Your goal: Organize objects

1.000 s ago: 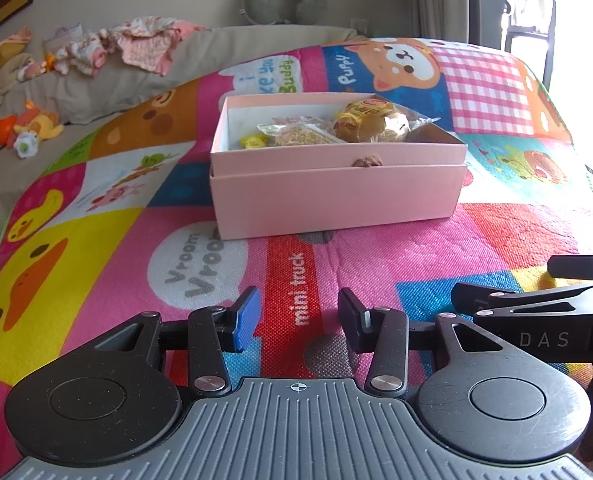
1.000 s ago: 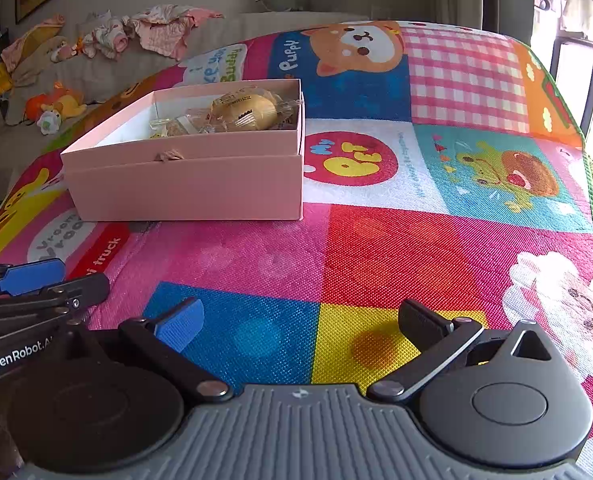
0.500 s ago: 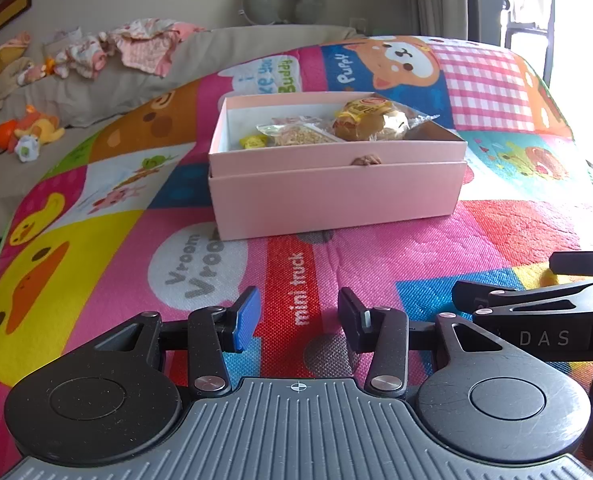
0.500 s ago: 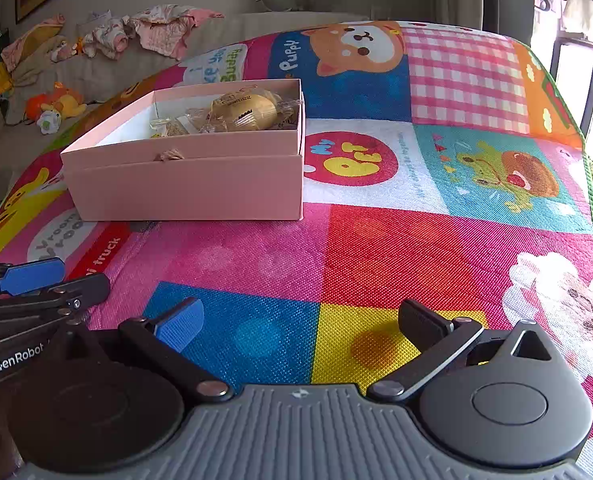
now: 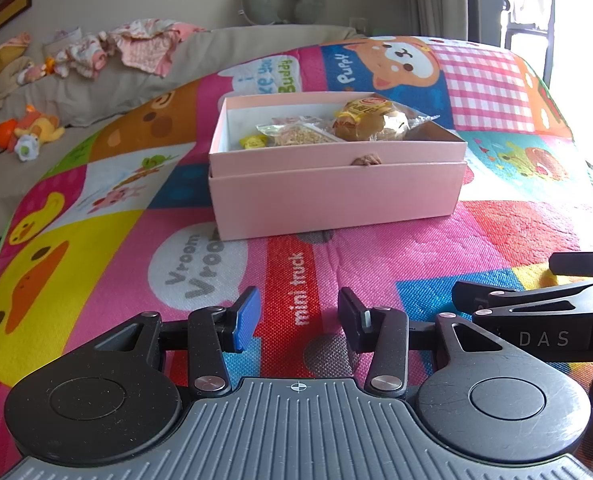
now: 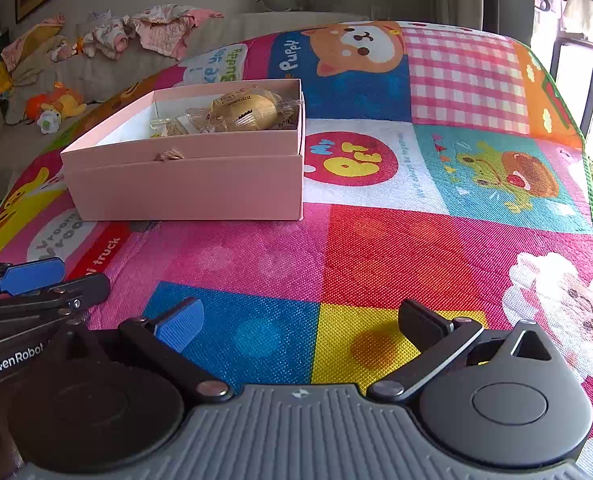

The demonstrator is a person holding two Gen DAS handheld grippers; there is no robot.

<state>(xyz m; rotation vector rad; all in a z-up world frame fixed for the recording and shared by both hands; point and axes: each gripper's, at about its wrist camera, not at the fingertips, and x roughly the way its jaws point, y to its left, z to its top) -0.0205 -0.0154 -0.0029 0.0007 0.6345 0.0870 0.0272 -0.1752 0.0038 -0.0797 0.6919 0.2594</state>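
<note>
Play mat fills frame; pink box at upper centre, stiff cardboard, light, take at side walls

Wrapped bun inside box, right part: soft, crinkly slippery film, pinch gently at wrapper edge

Left gripper moderately open, empty; right gripper wide open, holds nothing, touches nothing

The box is plain pale pink. The play mat is a patchwork of bright cartoon squares: pink, red, yellow, blue, with pink-and-white gingham.
</note>
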